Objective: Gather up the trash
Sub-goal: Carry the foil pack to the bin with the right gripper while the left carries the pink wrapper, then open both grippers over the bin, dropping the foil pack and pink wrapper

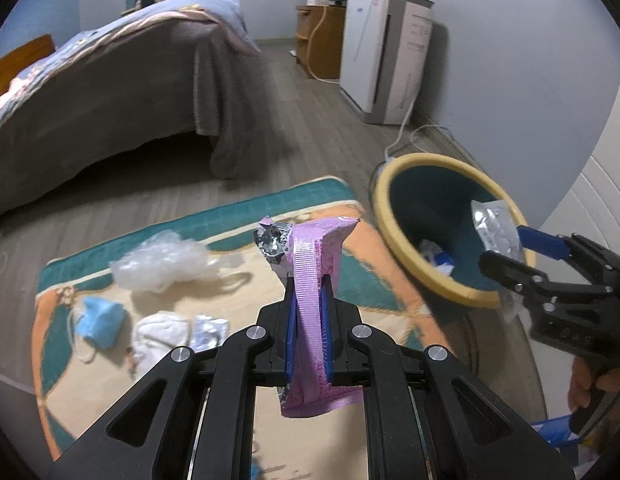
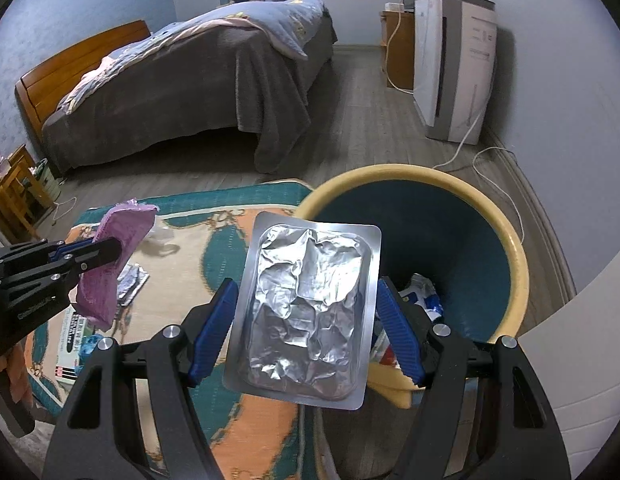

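Observation:
My left gripper [image 1: 308, 304] is shut on a pink wrapper [image 1: 310, 264] and holds it above the rug; it also shows in the right wrist view [image 2: 105, 252]. My right gripper [image 2: 305, 312] holds a silver foil blister pack [image 2: 305, 312] between its blue pads by the pack's two side edges, over the near rim of the yellow-rimmed teal bin [image 2: 514, 264]. In the left wrist view the right gripper [image 1: 506, 248] holds the foil pack [image 1: 494, 228] over the bin [image 1: 386, 216]. The bin holds several scraps.
On the patterned rug [image 1: 245, 312] lie a clear plastic bag [image 1: 161, 260], a blue face mask [image 1: 99, 320], a white crumpled cloth [image 1: 157, 336] and a small foil piece [image 1: 207, 330]. A bed [image 2: 181, 92], an air purifier [image 2: 450, 64] and white cables [image 2: 498, 184] stand beyond.

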